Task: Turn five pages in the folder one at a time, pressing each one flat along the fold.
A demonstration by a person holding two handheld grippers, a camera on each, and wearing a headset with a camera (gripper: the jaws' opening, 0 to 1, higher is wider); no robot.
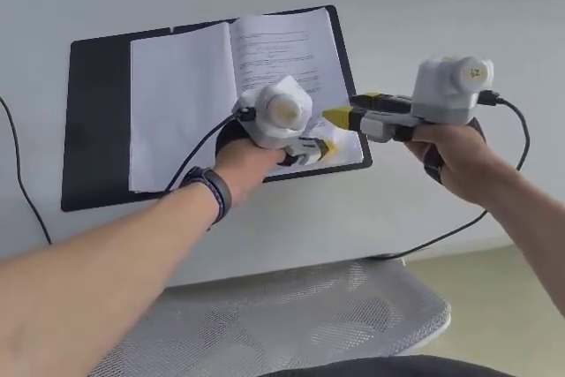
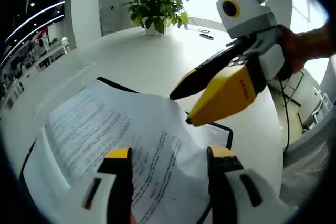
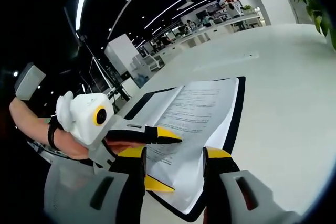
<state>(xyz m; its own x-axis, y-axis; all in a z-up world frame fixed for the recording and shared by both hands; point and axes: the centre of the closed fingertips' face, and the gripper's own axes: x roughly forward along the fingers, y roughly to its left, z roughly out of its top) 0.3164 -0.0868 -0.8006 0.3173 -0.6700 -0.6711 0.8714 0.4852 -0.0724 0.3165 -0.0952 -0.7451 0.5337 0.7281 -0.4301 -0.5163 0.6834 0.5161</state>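
Folder (image 1: 93, 139) lies open on the white table (image 1: 459, 15), your left gripper (image 2: 170, 155) spreading its jaws around the right-hand page's (image 1: 291, 50) lower corner — not pinching yet, probably lining up the lift — while your right gripper (image 3: 173, 157) hovers just beside, jaws apart, empty.

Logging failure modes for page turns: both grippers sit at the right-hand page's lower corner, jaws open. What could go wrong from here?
1. The left gripper straddles the corner of the right-hand page, which bows upward there; closing could crease it.
2. The right gripper points in at the same corner, close to the left one; they could collide.
3. Sheets appear stacked underneath, so a pinch may take several.
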